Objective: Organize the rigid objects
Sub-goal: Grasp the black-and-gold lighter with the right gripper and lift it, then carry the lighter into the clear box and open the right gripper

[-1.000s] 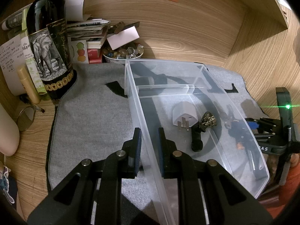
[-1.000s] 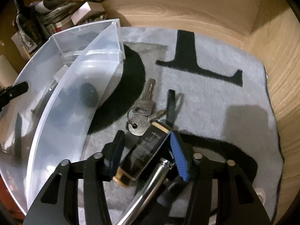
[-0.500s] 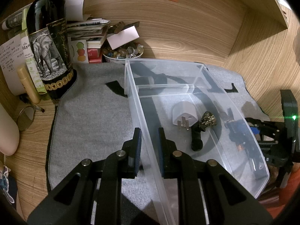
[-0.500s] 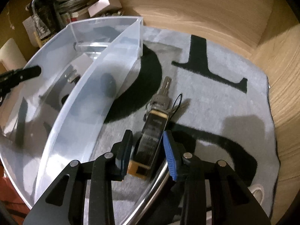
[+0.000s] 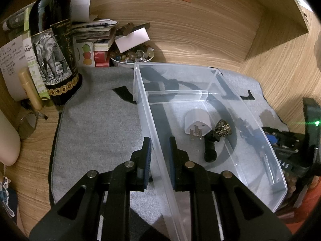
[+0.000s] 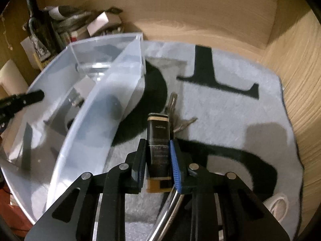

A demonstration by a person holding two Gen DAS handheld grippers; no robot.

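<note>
A slim dark box (image 6: 158,140) with glossy faces and tan end bands lies on the fuzzy grey mat (image 6: 230,108), its long axis running straight away from the right gripper (image 6: 157,156), whose jaws are closing on its sides. Metal keys (image 6: 172,104) sit partly hidden behind its far end. The left gripper (image 5: 159,156) is clamped on the thin wall of the clear plastic bin (image 5: 152,120), which holds a white plug (image 5: 197,122); the bin's wall blurs the plug in the right view.
</note>
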